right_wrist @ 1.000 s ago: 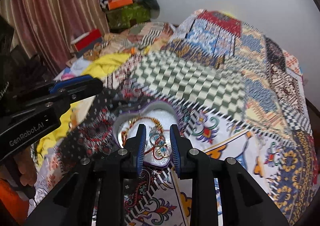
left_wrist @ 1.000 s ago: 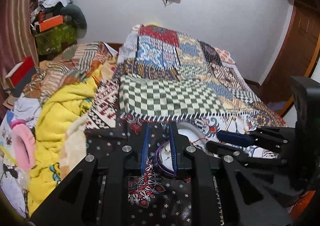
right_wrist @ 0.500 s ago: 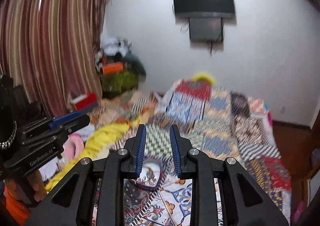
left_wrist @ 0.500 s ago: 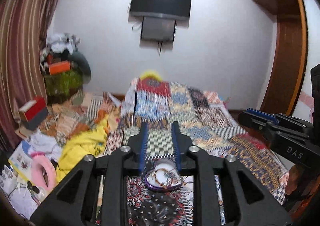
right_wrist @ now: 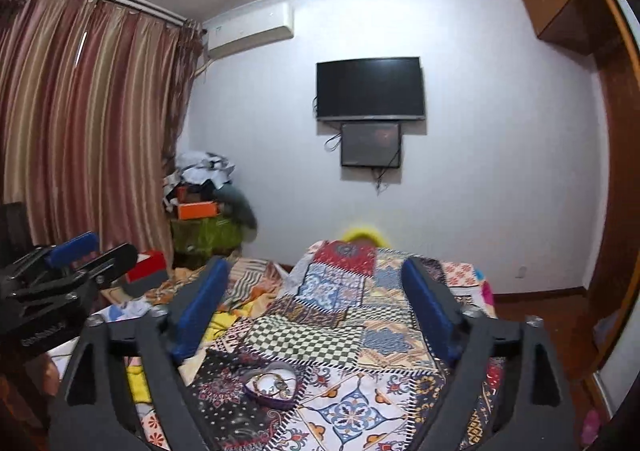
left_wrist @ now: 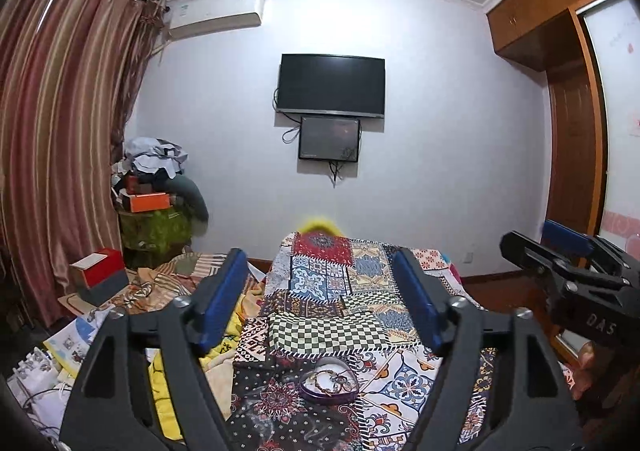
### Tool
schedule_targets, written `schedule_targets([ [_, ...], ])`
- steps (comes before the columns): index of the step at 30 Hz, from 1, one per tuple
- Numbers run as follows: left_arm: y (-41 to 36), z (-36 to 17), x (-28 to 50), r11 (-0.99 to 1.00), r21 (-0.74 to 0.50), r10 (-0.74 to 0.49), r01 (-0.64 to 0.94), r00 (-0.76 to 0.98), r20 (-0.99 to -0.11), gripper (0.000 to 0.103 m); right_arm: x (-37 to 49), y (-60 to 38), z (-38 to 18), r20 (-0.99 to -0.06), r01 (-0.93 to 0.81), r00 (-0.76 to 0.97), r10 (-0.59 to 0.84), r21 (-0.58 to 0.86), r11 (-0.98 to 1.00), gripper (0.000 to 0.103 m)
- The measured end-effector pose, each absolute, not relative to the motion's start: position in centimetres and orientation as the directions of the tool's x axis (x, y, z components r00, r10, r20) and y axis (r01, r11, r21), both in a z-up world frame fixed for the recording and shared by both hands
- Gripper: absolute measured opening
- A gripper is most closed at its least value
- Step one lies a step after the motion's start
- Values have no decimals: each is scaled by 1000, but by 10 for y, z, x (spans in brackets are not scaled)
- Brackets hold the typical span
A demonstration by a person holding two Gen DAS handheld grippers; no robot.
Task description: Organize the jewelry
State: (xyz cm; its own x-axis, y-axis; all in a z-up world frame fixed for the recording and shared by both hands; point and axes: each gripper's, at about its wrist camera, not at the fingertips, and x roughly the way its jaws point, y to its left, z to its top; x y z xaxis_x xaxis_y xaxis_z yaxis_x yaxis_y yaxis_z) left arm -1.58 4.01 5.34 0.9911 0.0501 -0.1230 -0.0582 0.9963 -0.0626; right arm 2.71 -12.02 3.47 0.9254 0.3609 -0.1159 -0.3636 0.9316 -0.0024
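Observation:
A purple heart-shaped tin [left_wrist: 330, 381] holding several tangled bracelets and chains lies on the patterned bedspread [left_wrist: 332, 331], low in both views. My left gripper [left_wrist: 320, 301] hangs well above and behind it, open wide and holding nothing. In the right wrist view the tin [right_wrist: 272, 385] sits low between the spread fingers of my right gripper [right_wrist: 314, 311], which is also open and holds nothing. Each gripper shows at the edge of the other's view: the right gripper [left_wrist: 532, 241] at the right, the left gripper [right_wrist: 112, 247] at the left.
The bed runs to the far wall under a television [left_wrist: 332, 85]. A yellow blanket [left_wrist: 160, 383] and clutter lie left of the bed, beside a red box [left_wrist: 100, 271] and striped curtains [left_wrist: 60, 131]. A wooden wardrobe [left_wrist: 576, 179] stands at the right.
Both grippers have pulled up and back from the tin, which now looks small and low. Their fingers, close together before, are now spread wide.

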Motion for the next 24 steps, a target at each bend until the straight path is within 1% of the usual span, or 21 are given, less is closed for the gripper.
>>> schedule_targets([
  [2,41,54,-20,995,-67,61,-69,991,-115,89,29,-121,34,-118,-362,925,360,6,932,99],
  [4,40,55,-26,995,-63,71,-79,991,-111,90,28,-122,33,-118,-356,927,355,15,934,102],
  [6,40,55,-29,995,-60,75,-83,991,-111,95,30,-120,33,-127,-356,926,355,10,934,102],
  [11,38,54,-35,995,-53,83,-89,991,-104,98,19,-123,29,-135,-356,926,352,-1,935,102],
  [24,34,49,-32,996,-33,82,-86,990,-116,100,13,-128,23,-149,-354,925,349,-12,935,103],
])
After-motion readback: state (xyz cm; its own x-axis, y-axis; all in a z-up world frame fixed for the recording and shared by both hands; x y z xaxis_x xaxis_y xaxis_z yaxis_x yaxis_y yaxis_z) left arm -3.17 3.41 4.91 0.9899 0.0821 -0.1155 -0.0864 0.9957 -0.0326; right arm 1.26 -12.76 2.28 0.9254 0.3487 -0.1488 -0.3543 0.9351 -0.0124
